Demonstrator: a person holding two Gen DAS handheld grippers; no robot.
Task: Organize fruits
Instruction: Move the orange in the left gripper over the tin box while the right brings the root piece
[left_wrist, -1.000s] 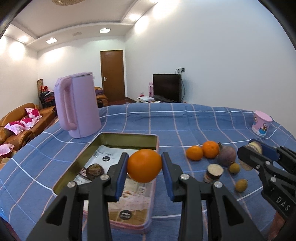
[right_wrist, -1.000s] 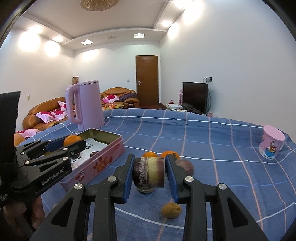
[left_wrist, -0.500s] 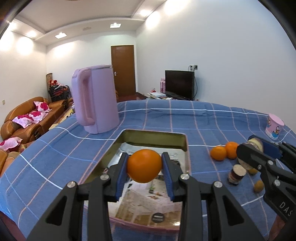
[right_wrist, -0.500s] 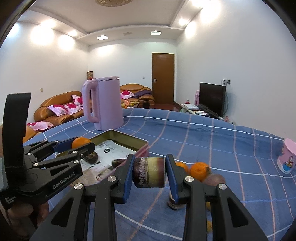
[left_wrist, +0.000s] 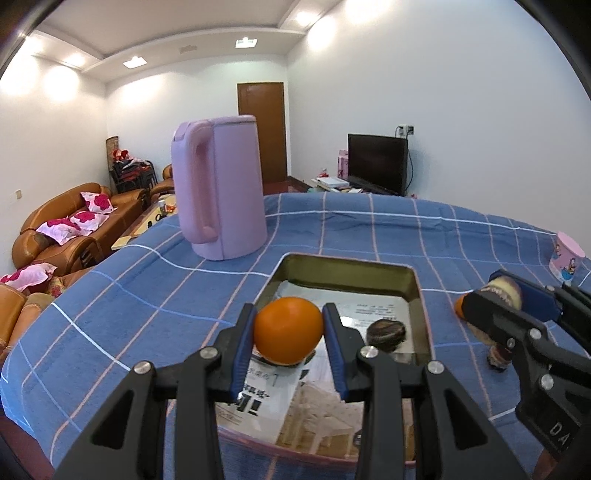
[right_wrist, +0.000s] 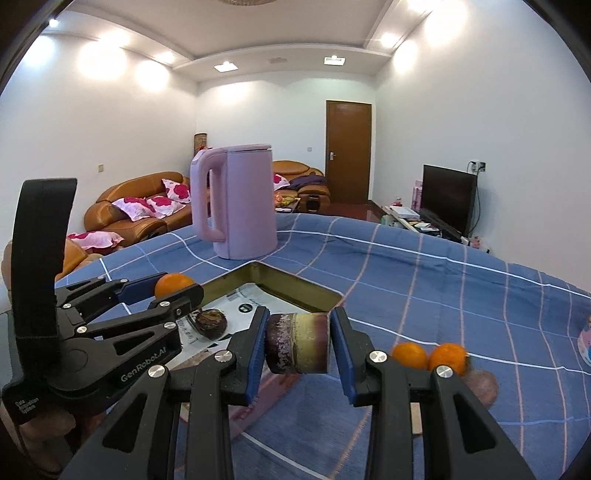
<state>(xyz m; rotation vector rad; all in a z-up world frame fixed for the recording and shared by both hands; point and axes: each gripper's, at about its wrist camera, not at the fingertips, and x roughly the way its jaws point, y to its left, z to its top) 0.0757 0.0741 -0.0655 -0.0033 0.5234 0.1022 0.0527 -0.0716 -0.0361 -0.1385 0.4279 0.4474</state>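
We are mid-delivery: our left gripper (left_wrist: 288, 330) pinches an orange (left_wrist: 288, 329) above the near part of the tin (left_wrist: 343, 263), where one dark fruit (left_wrist: 386, 331) already lies. Our right gripper (right_wrist: 298, 343) clamps a cut cane piece (right_wrist: 298, 342) just right of the tin — two oranges (right_wrist: 428, 356) wait on the cloth farther right. Next, we judge, we lower the orange into the tin and let go.

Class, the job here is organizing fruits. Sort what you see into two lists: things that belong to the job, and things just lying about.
Belongs to the job:
- orange in the left gripper
- sugarcane piece in the right gripper
- tin tray
- dark fruit in the tray
- two oranges on the cloth

Just lying about:
- pink kettle
- pink cup
- television
- sofa
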